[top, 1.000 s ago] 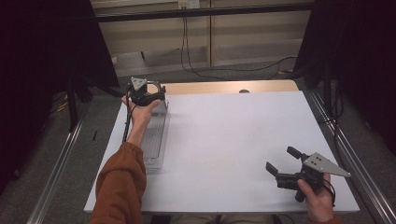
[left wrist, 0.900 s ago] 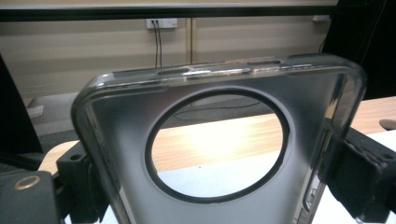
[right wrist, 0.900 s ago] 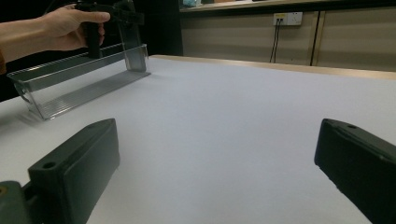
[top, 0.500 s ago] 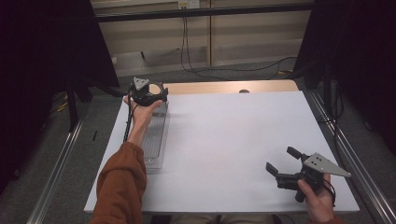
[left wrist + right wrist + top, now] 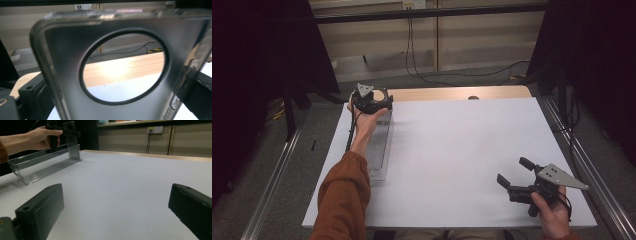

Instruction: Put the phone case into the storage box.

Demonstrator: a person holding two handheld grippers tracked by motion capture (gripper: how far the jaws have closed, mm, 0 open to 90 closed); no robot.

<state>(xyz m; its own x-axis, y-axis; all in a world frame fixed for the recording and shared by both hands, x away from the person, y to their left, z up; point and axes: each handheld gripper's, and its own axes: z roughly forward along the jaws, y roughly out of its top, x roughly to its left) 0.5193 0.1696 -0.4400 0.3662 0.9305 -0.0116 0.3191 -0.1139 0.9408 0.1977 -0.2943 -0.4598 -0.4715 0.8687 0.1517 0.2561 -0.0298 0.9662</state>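
The phone case [image 5: 107,62] — dark, with a big round hole — sits pinched in the left gripper [image 5: 371,102] at the table's 11 o'clock, above the clear tray [image 5: 379,150]. The right gripper [image 5: 518,178], at 4 o'clock, gapes wide — empty.

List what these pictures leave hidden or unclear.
- Left tongs: grip on the phone case hidden, high view, by the hand.
- Case's edges: cut off and blurred, left gripper view.
- Rack slots: too small, right gripper view; forearm covers part, high view.
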